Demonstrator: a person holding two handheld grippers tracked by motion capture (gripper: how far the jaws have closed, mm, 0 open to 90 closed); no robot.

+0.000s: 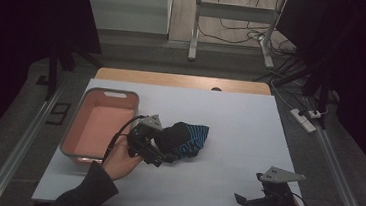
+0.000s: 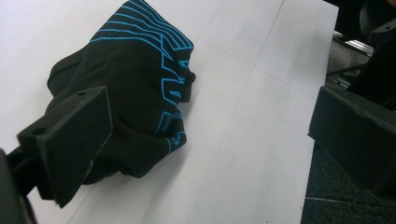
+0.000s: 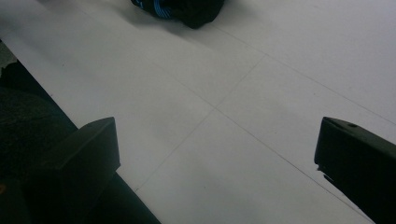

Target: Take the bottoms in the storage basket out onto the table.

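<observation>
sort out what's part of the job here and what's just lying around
In the job: the black garment with blue print, the left claw open beside it, the pink bin next to it.
Lying about: the right claw open over bare table, the power strip on the floor.

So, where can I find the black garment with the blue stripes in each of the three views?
High view: the black garment lies bunched at the table's centre, right of the pink bin, beside the left gripper.
Left gripper view: upper left, behind the near finger.
Right gripper view: at the top edge, partly cut off.
Shared landmark: the white table sheet with its thin seam lines.
</observation>
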